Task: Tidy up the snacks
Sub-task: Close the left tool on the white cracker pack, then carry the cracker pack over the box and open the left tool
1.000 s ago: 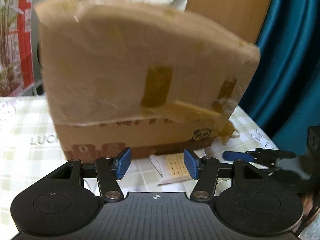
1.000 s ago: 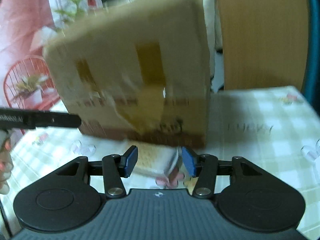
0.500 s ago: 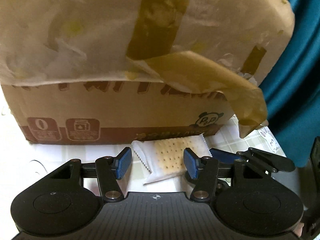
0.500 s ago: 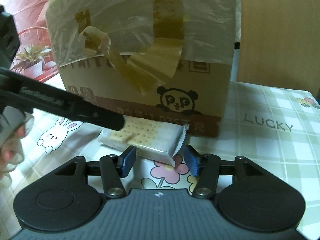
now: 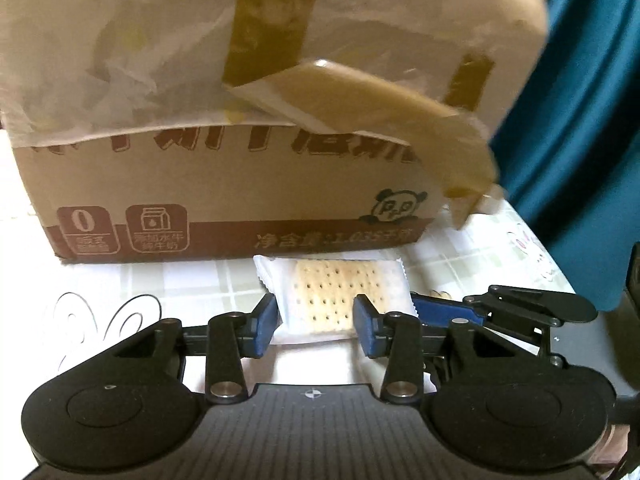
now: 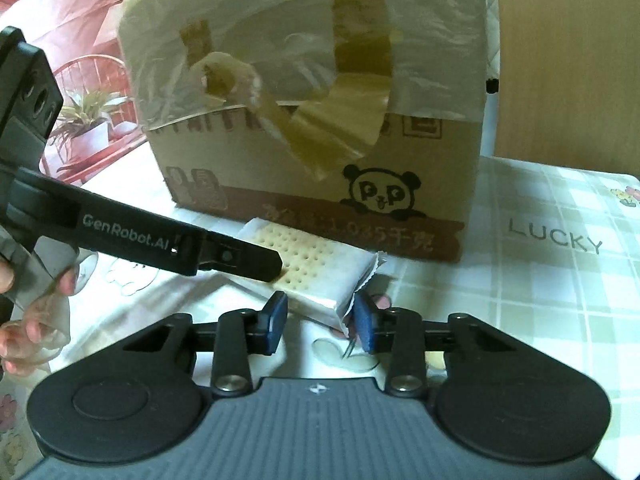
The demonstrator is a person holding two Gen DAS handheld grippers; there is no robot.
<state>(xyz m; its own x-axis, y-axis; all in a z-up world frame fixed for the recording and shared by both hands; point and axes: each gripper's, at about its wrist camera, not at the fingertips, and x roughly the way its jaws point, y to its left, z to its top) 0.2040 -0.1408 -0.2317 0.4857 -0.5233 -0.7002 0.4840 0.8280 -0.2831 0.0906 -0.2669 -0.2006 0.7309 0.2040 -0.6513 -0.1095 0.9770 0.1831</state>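
Cracker packet (image 5: 334, 302) lies flat on the counter (image 6: 540, 280), just before the cardboard box (image 5: 240, 208). Left gripper (image 5: 316, 324) and right gripper (image 6: 320, 318) each bracket one end, fingers narrowed, not visibly clamping. Risk: opposing closure buckles the wrapper or cracks the biscuit; loose tape (image 5: 400, 120) overhangs. Checked tablecloth; teal curtain (image 5: 580, 120) behind.

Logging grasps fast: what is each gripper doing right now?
Left gripper: open, fingers either side of the cracker packet, not clamped.
Right gripper: open, straddling the packet's crimped end, no grip visible.
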